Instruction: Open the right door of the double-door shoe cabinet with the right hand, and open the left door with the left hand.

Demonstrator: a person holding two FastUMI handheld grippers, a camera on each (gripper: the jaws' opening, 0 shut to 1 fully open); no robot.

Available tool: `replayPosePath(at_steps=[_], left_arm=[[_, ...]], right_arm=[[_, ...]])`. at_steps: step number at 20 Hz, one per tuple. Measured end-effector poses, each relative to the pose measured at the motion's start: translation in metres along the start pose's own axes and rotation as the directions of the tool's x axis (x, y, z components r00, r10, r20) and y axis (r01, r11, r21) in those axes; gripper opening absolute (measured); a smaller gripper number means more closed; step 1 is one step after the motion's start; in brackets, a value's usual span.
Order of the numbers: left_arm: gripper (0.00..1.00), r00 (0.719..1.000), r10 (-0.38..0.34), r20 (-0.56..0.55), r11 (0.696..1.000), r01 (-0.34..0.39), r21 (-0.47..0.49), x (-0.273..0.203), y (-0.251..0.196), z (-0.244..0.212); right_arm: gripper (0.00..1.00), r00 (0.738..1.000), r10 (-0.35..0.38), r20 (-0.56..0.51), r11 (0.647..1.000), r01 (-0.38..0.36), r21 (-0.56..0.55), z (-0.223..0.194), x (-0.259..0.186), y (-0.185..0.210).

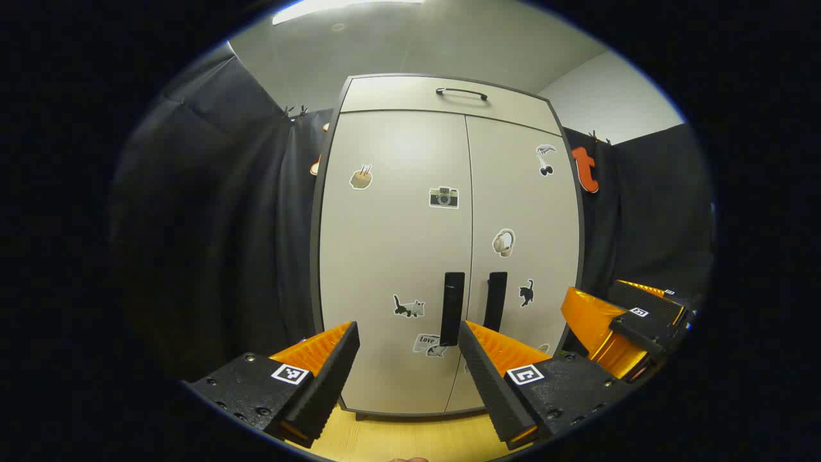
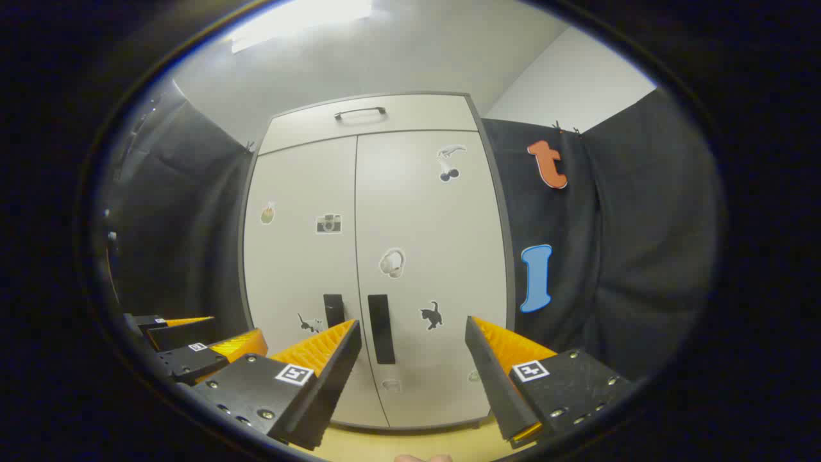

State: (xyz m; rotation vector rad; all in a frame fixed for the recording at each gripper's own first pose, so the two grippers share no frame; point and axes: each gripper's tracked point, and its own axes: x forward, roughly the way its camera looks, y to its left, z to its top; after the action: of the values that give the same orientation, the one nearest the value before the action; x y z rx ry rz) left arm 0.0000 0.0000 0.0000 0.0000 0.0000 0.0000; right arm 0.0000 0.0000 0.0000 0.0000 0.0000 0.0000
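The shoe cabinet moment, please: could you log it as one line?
stage: approach | pale double-door shoe cabinet: both doors closed | left gripper: open, short of black left handle | right gripper: open

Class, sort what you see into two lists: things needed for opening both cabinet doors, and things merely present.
Needed: right door, right handle, left door, left handle, right tongs, left tongs.

Merely present: top drawer handle, camera sticker, headphones sticker.

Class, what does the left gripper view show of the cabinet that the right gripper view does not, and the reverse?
Left gripper view: the left door handle full length, plus a sticker low on that door. Right gripper view: the right door handle full length, a finger hiding the left one's lower end. Shared: the closed cabinet, left gripper and right gripper both open.
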Motion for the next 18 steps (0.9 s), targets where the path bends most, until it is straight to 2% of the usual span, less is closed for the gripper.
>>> replayPosePath(at_steps=[11,12,13,18], left_arm=[[0.96,1.000,0.025,-0.014,1.000,-0.025,-0.006,0.020,0.014,-0.008],[0.96,0.999,0.028,-0.015,1.000,-0.028,-0.005,0.022,0.015,-0.009],[0.96,0.999,0.033,-0.017,0.999,-0.033,-0.004,0.024,0.018,-0.011],[0.96,0.999,0.046,-0.029,0.999,-0.046,-0.006,0.028,0.027,-0.014]], right_arm=[[0.94,0.999,0.030,-0.021,1.000,-0.030,-0.010,-0.014,0.030,0.017],[0.97,0.999,0.031,-0.023,0.999,-0.031,-0.011,-0.016,0.032,0.018],[0.94,0.999,0.037,-0.029,0.999,-0.037,-0.014,-0.019,0.036,0.020],[0.97,0.995,0.045,-0.084,0.998,-0.048,-0.035,-0.043,0.072,0.034]])
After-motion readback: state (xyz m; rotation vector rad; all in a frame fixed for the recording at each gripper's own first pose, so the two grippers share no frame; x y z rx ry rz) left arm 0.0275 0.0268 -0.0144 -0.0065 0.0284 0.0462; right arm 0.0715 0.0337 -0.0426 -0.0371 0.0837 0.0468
